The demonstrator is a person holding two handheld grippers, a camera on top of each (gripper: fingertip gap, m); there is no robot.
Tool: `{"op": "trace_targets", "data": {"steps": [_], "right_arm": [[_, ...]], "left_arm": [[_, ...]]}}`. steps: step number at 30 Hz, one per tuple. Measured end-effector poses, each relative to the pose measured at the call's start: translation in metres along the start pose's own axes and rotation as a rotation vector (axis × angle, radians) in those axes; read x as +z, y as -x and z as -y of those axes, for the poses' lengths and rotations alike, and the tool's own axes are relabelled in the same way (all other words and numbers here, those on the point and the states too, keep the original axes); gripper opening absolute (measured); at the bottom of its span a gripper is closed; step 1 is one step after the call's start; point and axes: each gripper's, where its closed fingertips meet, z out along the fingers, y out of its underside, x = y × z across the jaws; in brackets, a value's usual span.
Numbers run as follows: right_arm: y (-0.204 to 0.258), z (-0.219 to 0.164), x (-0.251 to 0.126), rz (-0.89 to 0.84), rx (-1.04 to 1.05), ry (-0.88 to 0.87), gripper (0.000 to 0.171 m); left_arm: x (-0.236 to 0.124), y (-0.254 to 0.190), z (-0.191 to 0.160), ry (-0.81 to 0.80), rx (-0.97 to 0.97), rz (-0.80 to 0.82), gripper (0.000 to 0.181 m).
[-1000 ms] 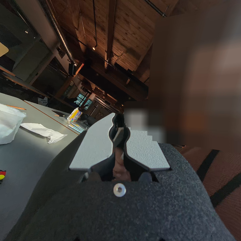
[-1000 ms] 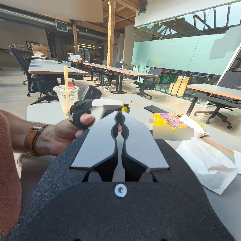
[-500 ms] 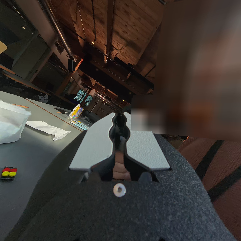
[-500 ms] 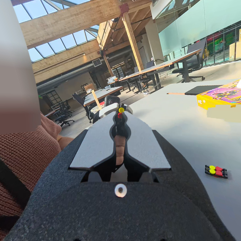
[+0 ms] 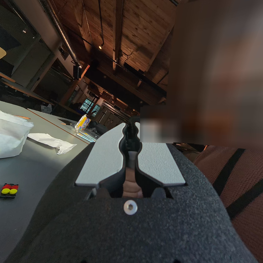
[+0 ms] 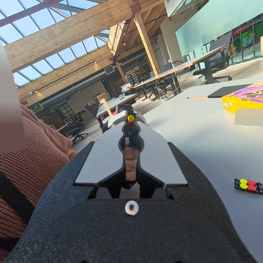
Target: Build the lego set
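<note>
My right gripper (image 6: 131, 126) is shut on a small black lego piece (image 6: 130, 121) with a yellow round tile and a red part at its tip. The left gripper's white fingers (image 6: 113, 121) meet it tip to tip just beyond. In the left wrist view my left gripper (image 5: 131, 126) is shut on a black lego piece (image 5: 131, 131); I cannot tell whether it is the same piece. A blur patch hides the right gripper there. A second small black assembly with yellow and red tiles (image 6: 248, 185) lies on the grey table (image 6: 192, 128); it also shows in the left wrist view (image 5: 9, 190).
A yellow and purple lego box (image 6: 244, 102) lies at the table's far right, and shows far off in the left wrist view (image 5: 84, 123). White paper bags (image 5: 12, 136) (image 5: 52, 142) lie on the table. A person's brown sleeve (image 6: 35, 149) is at the left. A cup with a straw (image 6: 107, 111) stands behind the grippers. The grippers are tip to tip, or close to it.
Both grippers have tilted upward and stay tip to tip. The small yellow and red assembly on the table has come into both views. Both stay shut.
</note>
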Motion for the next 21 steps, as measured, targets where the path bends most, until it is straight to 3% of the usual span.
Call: {"op": "trace_targets", "data": {"steps": [8,12,17,21], "right_arm": [[0.000,-0.002,-0.001,-0.013,-0.040,0.024,0.007],[0.004,-0.004,0.000,-0.009,-0.091,0.076,0.007],[0.010,-0.008,0.000,0.034,-0.077,0.120,0.007],[0.014,-0.004,0.000,0.037,-0.083,0.111,0.007]], "left_arm": [[-0.002,0.001,-0.001,0.020,0.030,0.017,0.007],[-0.002,-0.004,-0.001,0.121,0.184,0.006,0.007],[0.001,-0.011,-0.004,0.250,0.209,-0.054,0.007],[0.001,-0.013,-0.002,0.241,0.182,-0.061,0.004]]}}
